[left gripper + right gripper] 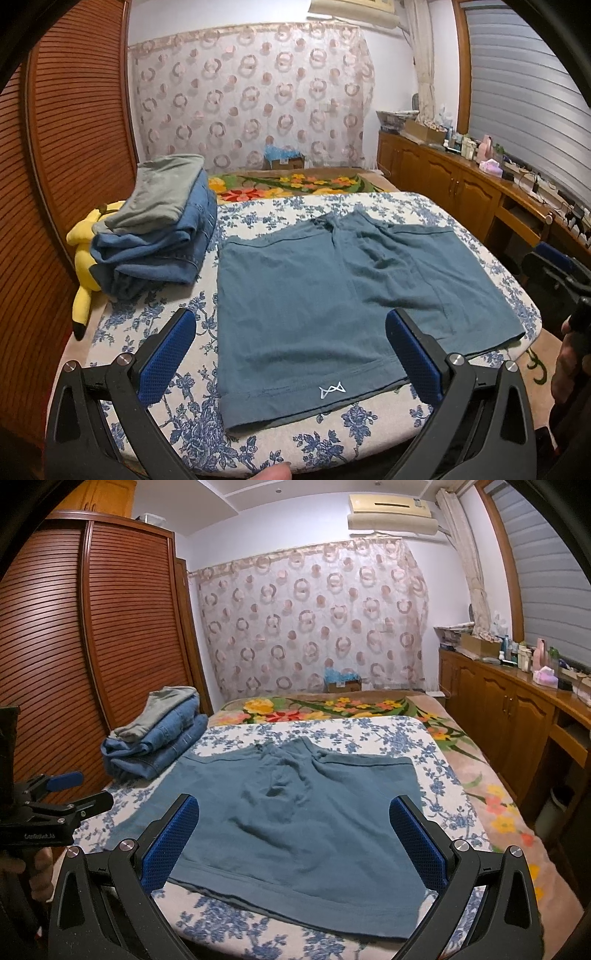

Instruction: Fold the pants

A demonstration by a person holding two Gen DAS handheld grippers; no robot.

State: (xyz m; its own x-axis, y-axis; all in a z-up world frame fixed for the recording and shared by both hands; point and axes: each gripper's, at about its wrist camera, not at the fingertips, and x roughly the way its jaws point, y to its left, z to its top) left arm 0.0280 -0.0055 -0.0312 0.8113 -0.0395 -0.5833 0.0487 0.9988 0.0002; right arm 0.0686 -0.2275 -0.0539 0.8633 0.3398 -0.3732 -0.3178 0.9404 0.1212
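On bed: shorts [332,295] flat, far waistband rumpled | left fingers [170,354] wide | right fingers [173,842] wide

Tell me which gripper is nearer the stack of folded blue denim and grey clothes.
Left. The left gripper hovers over the teal shorts' near-left part, on the stack's side; the right gripper hovers over their right half, farther away.

Pants: we see teal shorts [295,812] spread flat on the floral-covered board [369,727].
Right gripper [293,830]: jaws wide apart above the near hem.
Left gripper [79,790]: at our left edge, beside the shorts.
Stack: folded clothes [159,731] at far left.
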